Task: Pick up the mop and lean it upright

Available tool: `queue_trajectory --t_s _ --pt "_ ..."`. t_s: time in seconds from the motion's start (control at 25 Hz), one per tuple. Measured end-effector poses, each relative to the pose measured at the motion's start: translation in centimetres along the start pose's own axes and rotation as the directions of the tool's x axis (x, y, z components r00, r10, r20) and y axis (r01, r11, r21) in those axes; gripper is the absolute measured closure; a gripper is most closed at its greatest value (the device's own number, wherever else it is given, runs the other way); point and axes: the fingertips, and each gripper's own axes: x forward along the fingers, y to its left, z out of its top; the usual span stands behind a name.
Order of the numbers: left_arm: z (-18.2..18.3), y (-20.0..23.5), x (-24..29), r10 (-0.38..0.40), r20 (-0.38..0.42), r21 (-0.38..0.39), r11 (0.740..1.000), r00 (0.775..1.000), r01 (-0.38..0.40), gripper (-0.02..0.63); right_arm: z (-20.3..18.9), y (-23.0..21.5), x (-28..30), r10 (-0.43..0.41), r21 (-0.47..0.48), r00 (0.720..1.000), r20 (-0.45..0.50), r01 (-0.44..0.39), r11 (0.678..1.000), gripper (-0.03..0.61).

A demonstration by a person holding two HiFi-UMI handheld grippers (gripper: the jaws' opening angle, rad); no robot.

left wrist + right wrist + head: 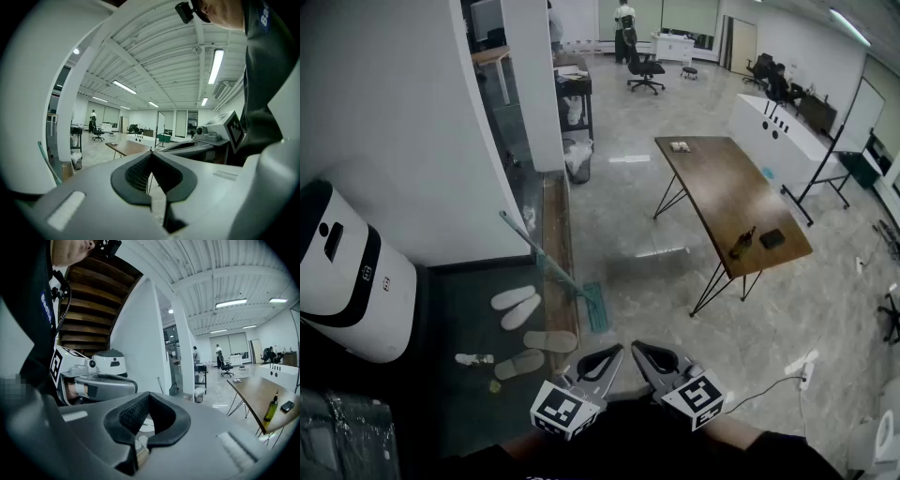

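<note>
The mop [553, 270] has a thin pale handle and a flat teal head [595, 307]. Its head rests on the floor by a wooden sill, and the handle slants up and left against the white wall. Both grippers sit low in the head view, close to my body and well short of the mop head. The left gripper [614, 352] and the right gripper [639, 349] are shut with nothing between the jaws. In the left gripper view the mop handle [47, 161] shows at the far left; in the right gripper view a thin handle [161, 385] leans by the wall.
A wooden table [722, 197] with a bottle [741, 242] stands to the right. Several slippers [521, 309] lie on the dark mat left of the mop. A white appliance [347, 272] stands at far left, a bin [578, 159] by the pillar, a power strip [802, 366] on the floor.
</note>
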Motion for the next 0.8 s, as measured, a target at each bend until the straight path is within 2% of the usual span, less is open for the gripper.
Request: queue_trajectory --t_s 0.52,0.8 --pt "0.1 0.2 0.8 0.022 -0.056 -0.011 1.000 0.998 -0.023 0.600 0.5 -1.0 -0.2 0.019 0.013 1.000 0.007 -0.019 1.000 0.575" --pt "0.0 0.4 3.2 0.036 -0.020 -0.018 0.999 0.999 -0.036 0.600 0.4 -3.1 -0.1 0.041 0.026 0.999 0.007 -0.041 0.999 0.575"
